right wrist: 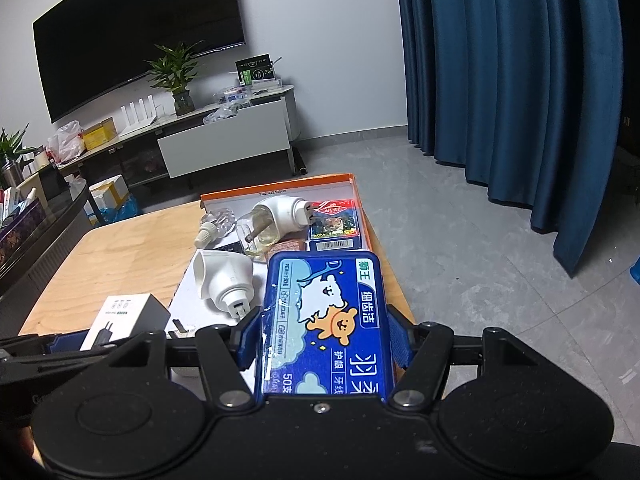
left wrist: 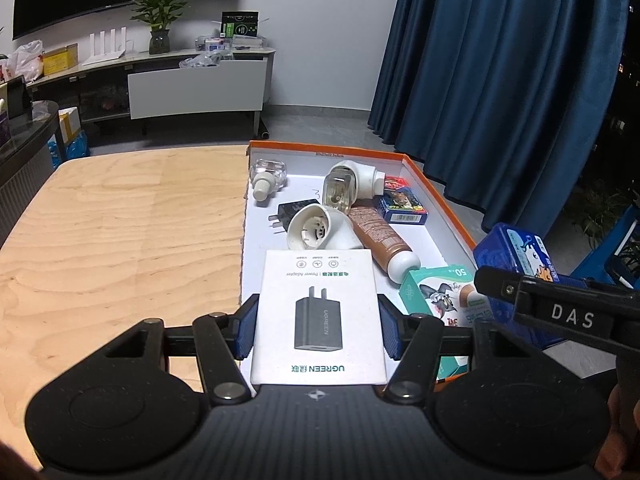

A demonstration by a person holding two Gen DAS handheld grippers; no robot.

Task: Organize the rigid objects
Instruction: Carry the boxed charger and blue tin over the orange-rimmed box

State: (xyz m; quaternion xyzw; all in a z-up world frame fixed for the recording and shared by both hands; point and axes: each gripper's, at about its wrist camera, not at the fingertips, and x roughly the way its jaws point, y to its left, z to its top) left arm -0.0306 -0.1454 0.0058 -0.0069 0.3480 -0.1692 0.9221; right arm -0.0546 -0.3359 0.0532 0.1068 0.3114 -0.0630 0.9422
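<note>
My left gripper (left wrist: 318,326) is shut on a white UGREEN power adapter box (left wrist: 318,312), held over the near end of the orange-rimmed tray (left wrist: 436,196). My right gripper (right wrist: 324,340) is shut on a blue dental floss box (right wrist: 326,320), held above the tray's right side; it also shows in the left wrist view (left wrist: 516,252). The tray holds two white plug-in vaporizers (left wrist: 320,228), a brown tube (left wrist: 380,240), a clear bottle (left wrist: 268,176), a black charger (left wrist: 290,212), a card deck (left wrist: 400,204) and a green box (left wrist: 440,292).
The tray lies on the right part of a light wooden table (left wrist: 120,232). Blue curtains (left wrist: 500,80) hang to the right over grey floor. A TV cabinet (left wrist: 192,80) with a plant and clutter stands at the far wall.
</note>
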